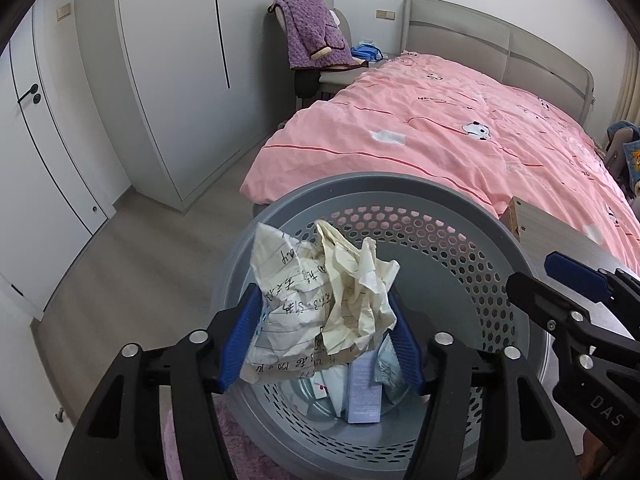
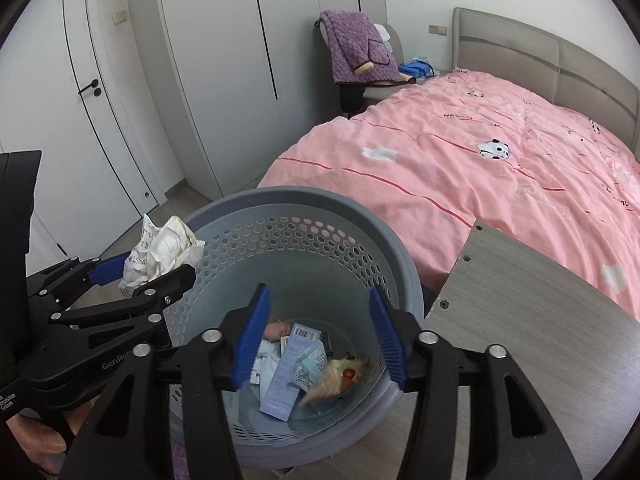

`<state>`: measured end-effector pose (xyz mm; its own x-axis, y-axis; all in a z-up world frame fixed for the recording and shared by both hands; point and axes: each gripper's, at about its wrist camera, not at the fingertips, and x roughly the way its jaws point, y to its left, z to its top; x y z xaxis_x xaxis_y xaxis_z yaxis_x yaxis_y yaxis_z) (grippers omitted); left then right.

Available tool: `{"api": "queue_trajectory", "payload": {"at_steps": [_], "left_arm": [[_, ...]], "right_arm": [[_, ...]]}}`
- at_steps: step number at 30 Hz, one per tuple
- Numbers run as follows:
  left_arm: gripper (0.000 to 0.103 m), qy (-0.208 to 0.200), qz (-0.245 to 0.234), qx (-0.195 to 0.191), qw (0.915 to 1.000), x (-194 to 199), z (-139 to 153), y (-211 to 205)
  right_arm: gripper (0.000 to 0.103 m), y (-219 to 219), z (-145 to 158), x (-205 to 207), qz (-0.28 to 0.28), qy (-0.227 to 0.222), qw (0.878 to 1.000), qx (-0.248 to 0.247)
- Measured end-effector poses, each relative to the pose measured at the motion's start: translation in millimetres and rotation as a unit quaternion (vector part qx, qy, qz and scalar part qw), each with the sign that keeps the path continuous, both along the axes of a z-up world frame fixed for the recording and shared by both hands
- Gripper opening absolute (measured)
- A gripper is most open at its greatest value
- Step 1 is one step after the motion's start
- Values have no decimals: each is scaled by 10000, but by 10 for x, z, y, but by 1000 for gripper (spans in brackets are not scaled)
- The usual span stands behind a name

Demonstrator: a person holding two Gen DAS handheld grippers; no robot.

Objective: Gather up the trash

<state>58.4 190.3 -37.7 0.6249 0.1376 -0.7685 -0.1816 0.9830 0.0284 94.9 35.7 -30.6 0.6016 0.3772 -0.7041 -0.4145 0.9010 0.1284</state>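
My left gripper [image 1: 322,340] is shut on a crumpled sheet of written paper [image 1: 320,304] and holds it above the open mouth of the grey perforated trash basket [image 1: 460,248]. The same paper [image 2: 160,252] shows in the right wrist view at the basket's left rim, held by the left gripper [image 2: 144,270]. My right gripper [image 2: 320,332] is open and empty over the basket [image 2: 320,208]. Inside lie a light blue carton [image 2: 288,372], a wrapper [image 2: 336,376] and other scraps. The right gripper [image 1: 552,276] also shows at the right of the left wrist view.
A bed with a pink duvet [image 1: 460,128] stands behind the basket. A wooden tabletop [image 2: 540,320] lies to the right of the basket. A chair with a purple garment [image 1: 312,36] stands by the wardrobe [image 1: 180,60]. A door [image 2: 80,100] is at left.
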Motion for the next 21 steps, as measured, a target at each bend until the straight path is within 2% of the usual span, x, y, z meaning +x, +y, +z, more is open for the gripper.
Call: {"api": "queue_trajectory", "payload": {"at_steps": [21], "left_arm": [[76, -39, 107, 88, 9999, -96, 84, -50]], "right_arm": [[68, -126, 26, -90, -126, -37, 9998, 131]]}}
